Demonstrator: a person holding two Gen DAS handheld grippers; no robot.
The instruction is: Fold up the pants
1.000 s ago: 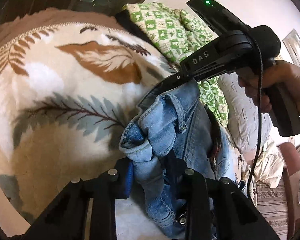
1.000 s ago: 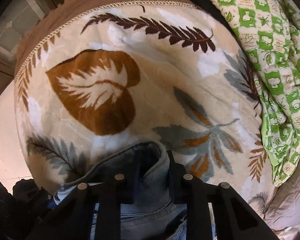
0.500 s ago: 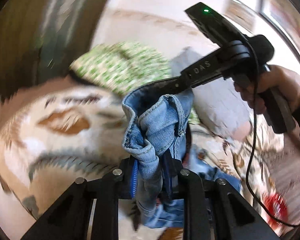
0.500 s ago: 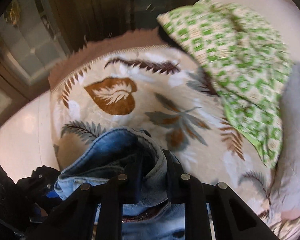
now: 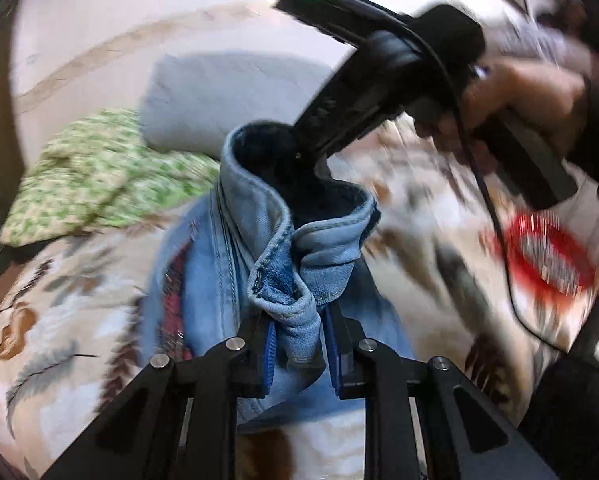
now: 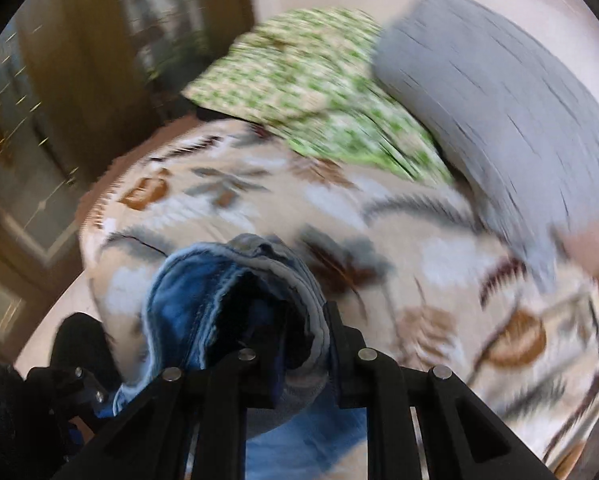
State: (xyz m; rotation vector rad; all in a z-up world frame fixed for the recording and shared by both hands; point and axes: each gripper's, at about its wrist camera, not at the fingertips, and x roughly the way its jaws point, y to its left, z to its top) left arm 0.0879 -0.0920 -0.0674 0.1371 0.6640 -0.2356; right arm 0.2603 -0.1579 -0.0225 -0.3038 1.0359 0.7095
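Left tool [image 5: 299, 344] clamps bunched jeans [image 5: 283, 272] hem; right tool [image 6: 299, 356], jaws closing, pinches waistband. Both lifted over bed [image 6: 419, 248], likely to stretch fabric for folding.

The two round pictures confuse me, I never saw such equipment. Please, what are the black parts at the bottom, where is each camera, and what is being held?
No robot here: a person holds a two-finger claw in each hand, with a wide-angle camera on each claw looking along its fingers.

In the left camera's view, the left claw pinches a bunched fold of the blue jeans. Above it you see the right claw's black body, held by the person's hand.

In the right camera's view, the right claw grips the jeans' thick edge; its jaws are closing on it.

Below lies a bed with a leaf-patterned blanket, a green checked quilt and a grey pillow. Both pictures are blurred.
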